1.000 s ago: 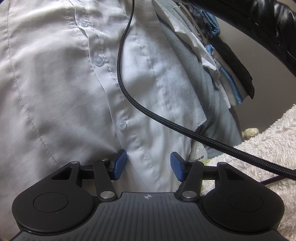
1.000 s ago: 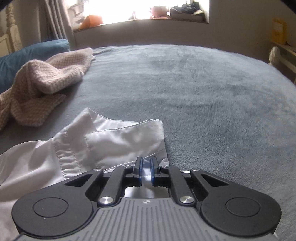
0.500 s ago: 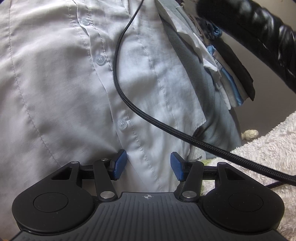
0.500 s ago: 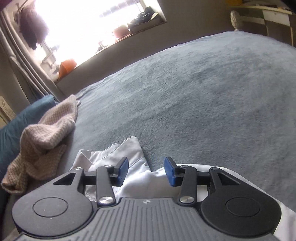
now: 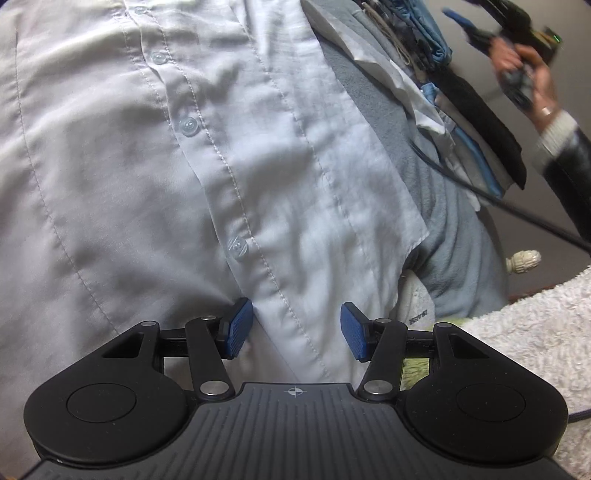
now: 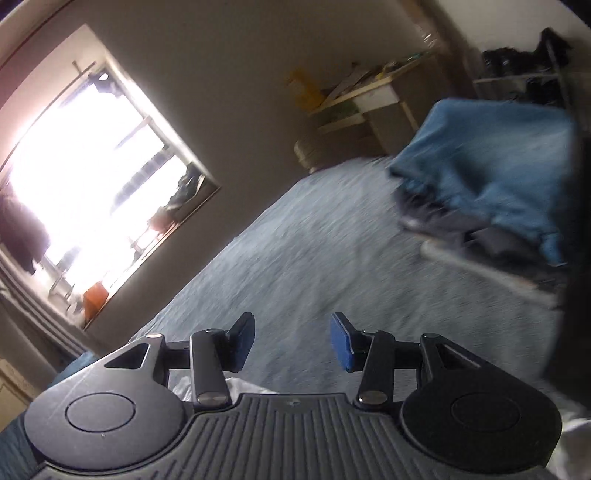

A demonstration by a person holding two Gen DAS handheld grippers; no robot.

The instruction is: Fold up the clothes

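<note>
A white button-up shirt (image 5: 155,155) lies spread over the grey blanket (image 5: 454,229) and fills most of the left wrist view. Its button placket runs from top left down to my left gripper (image 5: 295,330), which is open with the placket's lower end between its blue pads (image 5: 238,328), not pinched. My right gripper (image 6: 293,341) is open and empty, raised and tilted above the grey bed cover (image 6: 332,266). Only a sliver of the white shirt (image 6: 240,387) shows under its body. In the left wrist view the right gripper (image 5: 476,22) appears blurred in a hand at top right.
A stack of folded clothes (image 5: 458,107) sits beyond the shirt at right, seen as a blue-topped pile (image 6: 491,184) in the right wrist view. A fluffy white towel (image 5: 528,339) lies at lower right. A black cable (image 5: 517,210) hangs across. A bright window (image 6: 85,192) and shelves (image 6: 369,96) stand behind.
My right gripper let go of the shirt collar, opened, then lifted and swung up and right away from the shirt. The cable and sleeve moved off the shirt. My left gripper stayed put.
</note>
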